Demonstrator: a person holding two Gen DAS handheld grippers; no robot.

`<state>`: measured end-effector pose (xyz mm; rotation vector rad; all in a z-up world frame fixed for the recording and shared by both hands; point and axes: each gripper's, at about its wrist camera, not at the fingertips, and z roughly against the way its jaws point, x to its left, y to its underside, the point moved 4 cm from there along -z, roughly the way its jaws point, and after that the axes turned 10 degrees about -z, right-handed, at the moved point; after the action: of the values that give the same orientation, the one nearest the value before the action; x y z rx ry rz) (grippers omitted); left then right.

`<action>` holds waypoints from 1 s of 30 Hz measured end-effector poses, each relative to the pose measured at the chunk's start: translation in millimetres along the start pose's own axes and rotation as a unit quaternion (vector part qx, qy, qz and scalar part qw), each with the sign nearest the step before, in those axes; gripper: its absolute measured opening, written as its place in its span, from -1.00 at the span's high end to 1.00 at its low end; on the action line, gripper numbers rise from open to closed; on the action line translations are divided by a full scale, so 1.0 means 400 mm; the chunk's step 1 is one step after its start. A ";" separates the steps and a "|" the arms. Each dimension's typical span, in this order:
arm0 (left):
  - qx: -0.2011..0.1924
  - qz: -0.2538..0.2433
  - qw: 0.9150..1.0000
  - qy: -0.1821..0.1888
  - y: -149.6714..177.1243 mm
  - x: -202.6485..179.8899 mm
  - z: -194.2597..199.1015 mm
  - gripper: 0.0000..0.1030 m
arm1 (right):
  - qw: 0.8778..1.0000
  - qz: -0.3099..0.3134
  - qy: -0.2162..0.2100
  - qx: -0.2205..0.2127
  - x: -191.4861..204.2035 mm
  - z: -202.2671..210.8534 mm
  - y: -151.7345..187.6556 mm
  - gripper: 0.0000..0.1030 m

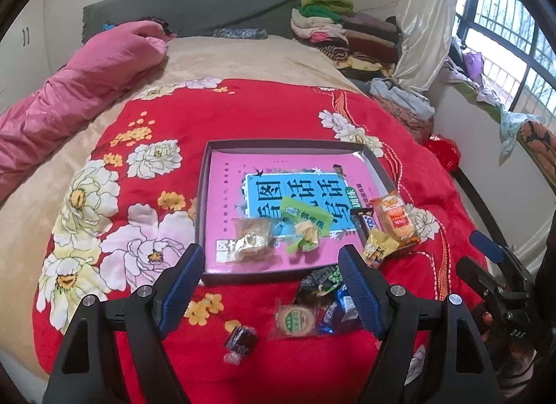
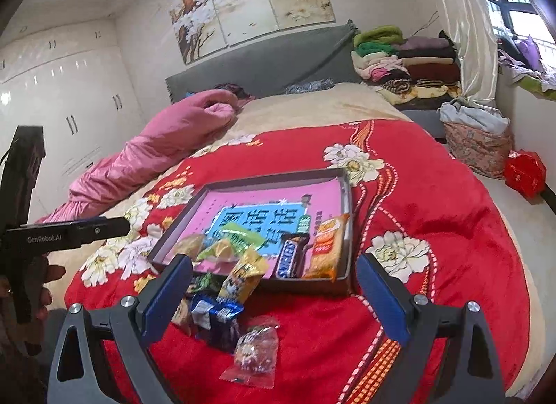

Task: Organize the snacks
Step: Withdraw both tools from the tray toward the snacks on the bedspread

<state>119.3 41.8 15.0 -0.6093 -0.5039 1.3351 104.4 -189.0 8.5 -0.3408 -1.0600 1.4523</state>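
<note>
While 2 claws gape, loose snacks [image 2: 222, 313] front the tray [image 2: 243, 180].

Both wrist views face the same tray [image 1: 205, 192] up close

A home bedroom: a bed fills the frame's centre under a red floral blanket [image 2: 434, 202], with a pink quilt [image 2: 156, 154] at left, a grey headboard [image 2: 271, 67] above it, folded clothes [image 2: 406, 60] at upper right, white wardrobe doors [image 2: 62, 105] at far left and a painted floral wall panel [image 2: 250, 4] along the top.
</note>
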 end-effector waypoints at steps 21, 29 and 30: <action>0.017 -0.014 1.000 0.000 0.070 0.012 0.015 -0.56 | 0.998 0.045 -0.004 0.033 0.067 -0.008 0.065 -0.85; 0.029 -0.030 0.999 0.008 0.095 -0.015 0.004 -0.56 | 0.997 0.052 -0.005 0.048 0.083 -0.009 0.092 -0.85; 0.031 -0.034 0.999 0.008 0.098 -0.021 0.001 -0.56 | 0.997 0.052 -0.005 0.050 0.085 -0.009 0.097 -0.85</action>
<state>88.8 38.5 -10.9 -0.5477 -0.4644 1.2759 75.5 -150.4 -10.1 -0.3218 -0.9854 1.5952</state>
